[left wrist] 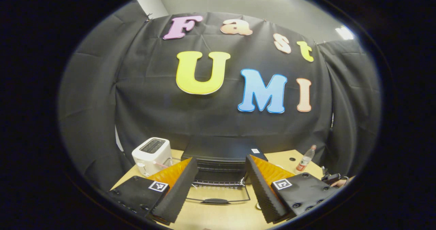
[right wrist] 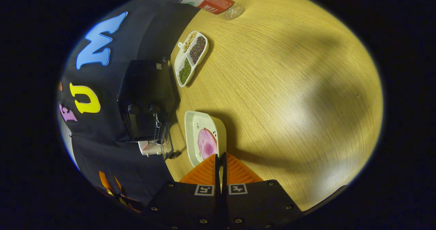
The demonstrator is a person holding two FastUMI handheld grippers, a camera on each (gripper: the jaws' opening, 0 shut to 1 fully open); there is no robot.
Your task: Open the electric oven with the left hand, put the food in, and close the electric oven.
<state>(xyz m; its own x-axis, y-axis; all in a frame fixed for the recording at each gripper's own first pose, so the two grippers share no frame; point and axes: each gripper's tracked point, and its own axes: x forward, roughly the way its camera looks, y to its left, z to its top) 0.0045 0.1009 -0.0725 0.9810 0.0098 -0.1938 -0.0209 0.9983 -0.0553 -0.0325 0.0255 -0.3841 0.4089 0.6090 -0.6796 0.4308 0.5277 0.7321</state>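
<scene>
Left hand-held gripper (left wrist: 221,179) spread wide, level, aimed at the black electric oven (left wrist: 223,158), door dropped open on the tabletop (left wrist: 218,216). Right hand-held gripper (right wrist: 220,162) pressed together, empty, rolled sideways, tips at the plate (right wrist: 190,134) edge; pink food (right wrist: 207,143) on it, beside the oven.

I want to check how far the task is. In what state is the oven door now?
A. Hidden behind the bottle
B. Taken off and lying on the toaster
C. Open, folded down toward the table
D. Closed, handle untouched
C: in the left gripper view the oven has its door dropped forward, with the wire rack exposed between the open left gripper fingers.
</scene>
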